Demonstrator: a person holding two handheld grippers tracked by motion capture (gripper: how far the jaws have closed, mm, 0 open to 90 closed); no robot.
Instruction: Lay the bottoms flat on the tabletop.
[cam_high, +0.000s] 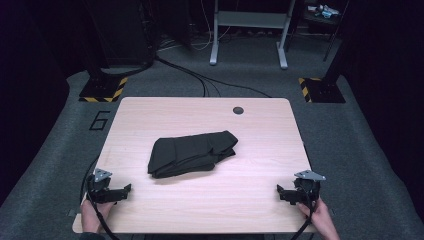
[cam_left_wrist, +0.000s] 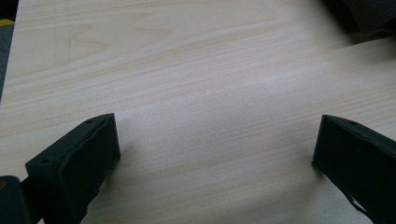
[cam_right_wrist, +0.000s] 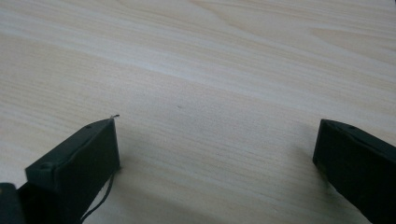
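High view shows the left gripper (cam_high: 125, 190) and right gripper (cam_high: 281, 192) resting on the tabletop (cam_high: 260, 145), jaws wide and empty, apart from the folded black garment (cam_high: 192, 152).

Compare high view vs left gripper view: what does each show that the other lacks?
High view alone: the whole folded black garment mid-table, the right gripper, both hands, the grommet hole, the floor. Left gripper view alone: a close look between its own wide-open jaws, nothing between them. Shared: the wooden table, the left gripper, and the garment, here just a corner top right.
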